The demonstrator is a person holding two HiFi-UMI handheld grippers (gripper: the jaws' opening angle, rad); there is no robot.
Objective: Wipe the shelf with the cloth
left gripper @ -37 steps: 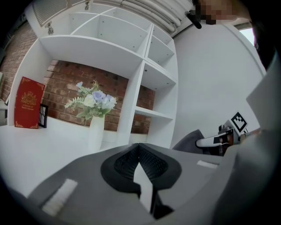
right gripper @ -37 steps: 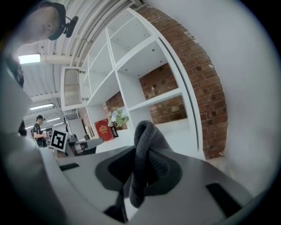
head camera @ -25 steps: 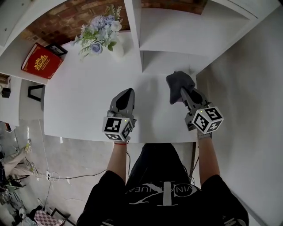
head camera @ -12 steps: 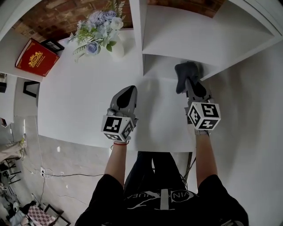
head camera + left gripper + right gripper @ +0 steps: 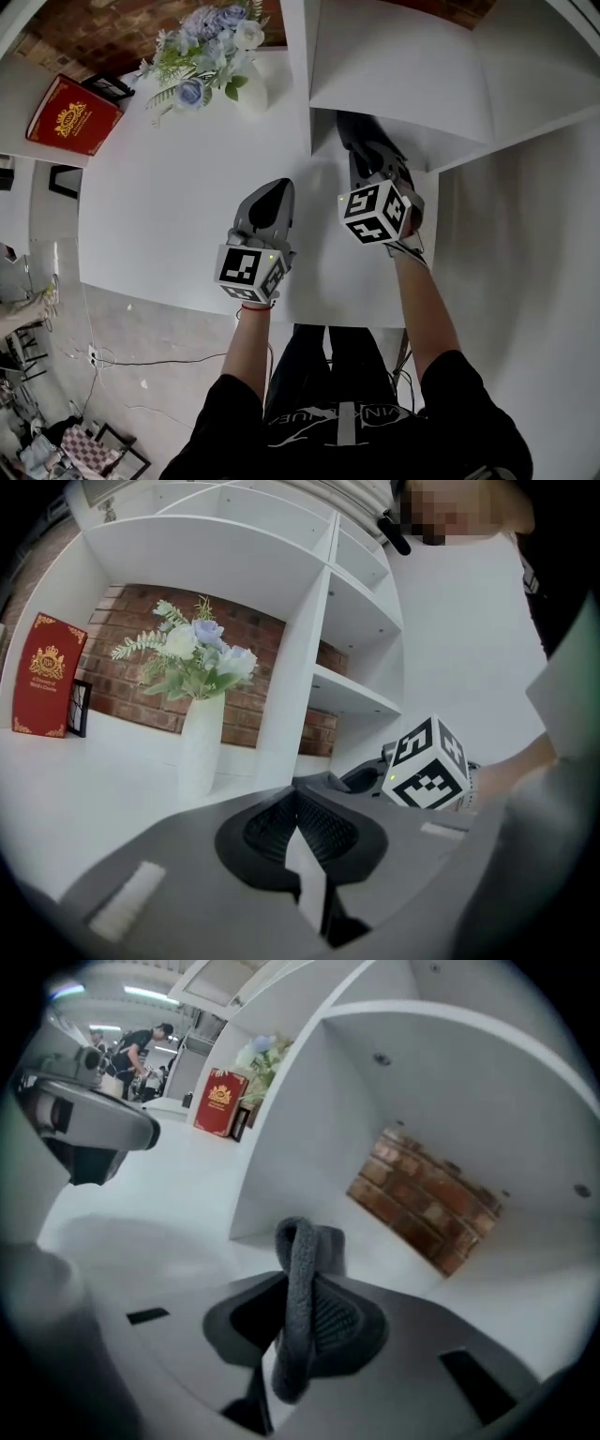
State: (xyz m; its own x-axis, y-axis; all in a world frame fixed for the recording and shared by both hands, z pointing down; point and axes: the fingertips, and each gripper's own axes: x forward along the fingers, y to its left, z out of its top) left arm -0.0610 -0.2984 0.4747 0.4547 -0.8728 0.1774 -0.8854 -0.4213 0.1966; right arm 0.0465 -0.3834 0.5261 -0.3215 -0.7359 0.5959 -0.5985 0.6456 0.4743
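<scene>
The grey cloth [image 5: 298, 1321] hangs folded between the pads of my right gripper [image 5: 305, 1288], which is shut on it. In the head view that right gripper [image 5: 361, 155] reaches with the cloth [image 5: 352, 127] under the white shelf board [image 5: 403, 84], at the mouth of the lower compartment by the divider [image 5: 302, 112]. The right gripper view shows the compartment's white floor [image 5: 394, 1232] and brick back [image 5: 427, 1204] just ahead. My left gripper [image 5: 270, 192] hovers over the white countertop [image 5: 169, 197], jaws shut with nothing in them [image 5: 296, 794].
A white vase of pale flowers [image 5: 246, 92] stands on the countertop left of the divider, and a red book [image 5: 73, 114] leans at the far left. The countertop's front edge [image 5: 169, 298] runs just behind the left gripper's cube. More shelf compartments rise above [image 5: 356, 602].
My right gripper has rolled and swung left and down with the cloth, from the right end of the shelf front into the lower compartment's mouth. The left gripper has hardly shifted.
</scene>
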